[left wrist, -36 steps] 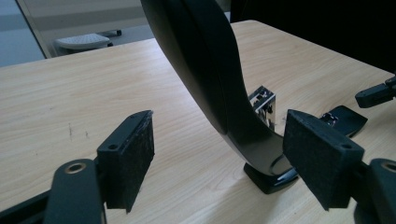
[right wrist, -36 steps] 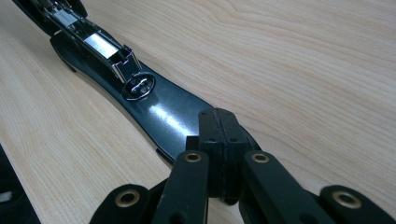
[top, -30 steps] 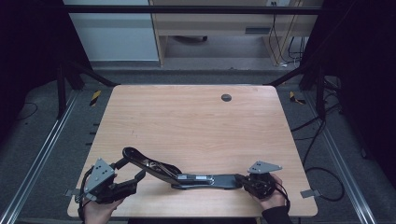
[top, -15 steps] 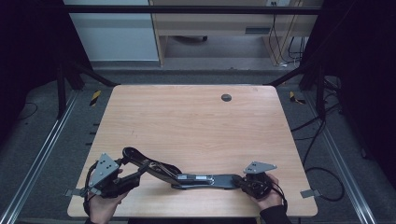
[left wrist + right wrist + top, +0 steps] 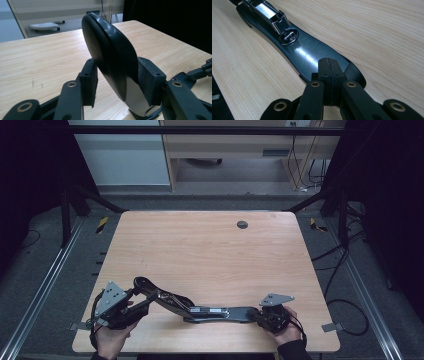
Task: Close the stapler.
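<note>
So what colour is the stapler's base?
Glossy black, clearest in the right gripper view: stapler's base.

table (image 5: 210, 255) sitting there in light wood | grommet hole (image 5: 242, 224) showing near its far edge | cables (image 5: 345, 245) trailing over the grey floor (image 5: 50, 265)

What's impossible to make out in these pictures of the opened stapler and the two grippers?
- Left gripper view: the left gripper has just been closing its jaws around the stapler arm; whether both pads press yet is unclear, because the arm's curve covers the contact.
- Right gripper view: whether the shut right gripper touches the stapler base; its own tips hide that.
- High view: the dark disc on the table is too small to identify.
</note>
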Demonstrator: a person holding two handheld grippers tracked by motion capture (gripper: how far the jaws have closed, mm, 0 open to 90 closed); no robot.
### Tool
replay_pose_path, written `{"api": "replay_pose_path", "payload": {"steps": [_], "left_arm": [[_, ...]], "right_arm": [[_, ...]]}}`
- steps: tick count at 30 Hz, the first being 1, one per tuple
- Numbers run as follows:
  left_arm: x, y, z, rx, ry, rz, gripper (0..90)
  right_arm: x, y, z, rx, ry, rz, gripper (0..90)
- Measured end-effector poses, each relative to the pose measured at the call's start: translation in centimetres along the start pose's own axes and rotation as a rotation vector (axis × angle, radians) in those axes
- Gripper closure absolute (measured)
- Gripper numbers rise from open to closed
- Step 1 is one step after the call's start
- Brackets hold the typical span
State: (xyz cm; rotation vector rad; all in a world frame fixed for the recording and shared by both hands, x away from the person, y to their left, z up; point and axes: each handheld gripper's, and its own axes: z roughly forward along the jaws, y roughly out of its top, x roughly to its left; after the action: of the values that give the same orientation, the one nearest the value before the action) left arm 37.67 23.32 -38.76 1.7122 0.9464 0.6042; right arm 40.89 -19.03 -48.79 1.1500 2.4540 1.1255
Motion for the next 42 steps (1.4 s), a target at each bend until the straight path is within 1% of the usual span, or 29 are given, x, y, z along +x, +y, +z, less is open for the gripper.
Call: {"api": "replay_pose_path", "payload": {"steps": [13,17,24,29,34,35,42], "left_arm": [[-1.4,1.0,0.6,-0.005,-0.008,0.029,53.9],[-1.8,1.4,0.8,-0.002,-0.009,0.045,54.5],[-2.7,1.9,1.2,-0.004,-0.021,0.058,55.5],[-3.6,2.3,1.6,-0.009,-0.018,0.086,56.0],[-4.2,2.6,2.0,-0.007,-0.02,0.095,56.7],[-4.3,2.6,2.0,-0.007,-0.02,0.091,56.8],[-5.0,2.9,2.4,-0.002,-0.014,0.111,57.0]], "right_arm": [[-0.1,0.0,0.0,-0.001,0.004,-0.001,90.0],[-0.1,0.0,0.0,0.001,0.003,-0.001,90.0],[-0.1,0.0,0.0,-0.001,0.006,-0.001,90.0],[-0.1,0.0,0.0,-0.002,0.007,-0.004,90.0],[-0.1,0.0,0.0,-0.002,0.01,-0.005,90.0],[-0.1,0.0,0.0,-0.003,0.011,-0.005,90.0],[-0.1,0.0,0.0,0.0,0.014,-0.001,90.0]]}}
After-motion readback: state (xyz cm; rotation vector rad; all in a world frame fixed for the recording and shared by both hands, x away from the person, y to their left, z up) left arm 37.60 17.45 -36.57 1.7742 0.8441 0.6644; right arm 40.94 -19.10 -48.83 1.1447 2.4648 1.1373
